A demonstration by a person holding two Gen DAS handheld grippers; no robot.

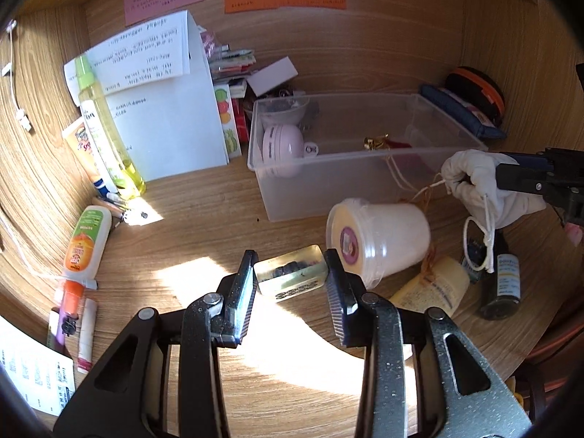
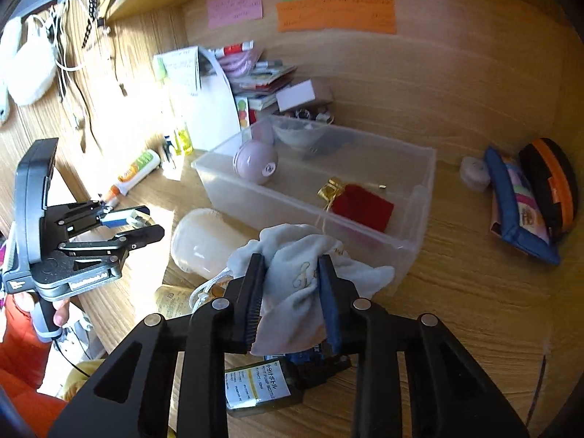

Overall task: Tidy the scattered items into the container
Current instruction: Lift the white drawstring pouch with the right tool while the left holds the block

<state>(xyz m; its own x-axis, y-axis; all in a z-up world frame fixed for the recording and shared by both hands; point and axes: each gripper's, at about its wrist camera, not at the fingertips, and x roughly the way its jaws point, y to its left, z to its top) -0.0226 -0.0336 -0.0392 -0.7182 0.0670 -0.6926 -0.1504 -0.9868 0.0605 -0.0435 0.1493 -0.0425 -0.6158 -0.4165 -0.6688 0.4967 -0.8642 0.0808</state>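
The right gripper [image 2: 292, 295] is pinching a white drawstring pouch [image 2: 310, 277] between its jaws, holding it in the air just in front of the near wall of the clear plastic container [image 2: 408, 252]; from the left wrist view the same pouch [image 1: 478, 182] is hanging off the gripper at the right edge, its cord loop [image 1: 478, 244] dangling below. The left gripper [image 1: 290, 284] is hovering low over the wooden tabletop [image 1: 204, 226] with its jaws spread wide on either side of a small rectangular tin [image 1: 290, 273], which is lying flat; whether the pads are touching it cannot be told. Just beyond the tin, a white lidded tub [image 1: 379, 237] is lying on its side, close to the container's front wall. To the right of it, a cream tube [image 1: 430, 288] and a dark pump bottle [image 1: 502, 284] are lying on the tabletop. Inside the container, a pale pink round case [image 2: 255, 162] is resting at the far-left end, and a red pouch with a gold bow [image 2: 361, 206] is lying nearer the right. A blue pencil case [image 2: 518, 211] is leaning against the side wall, well apart from the container.
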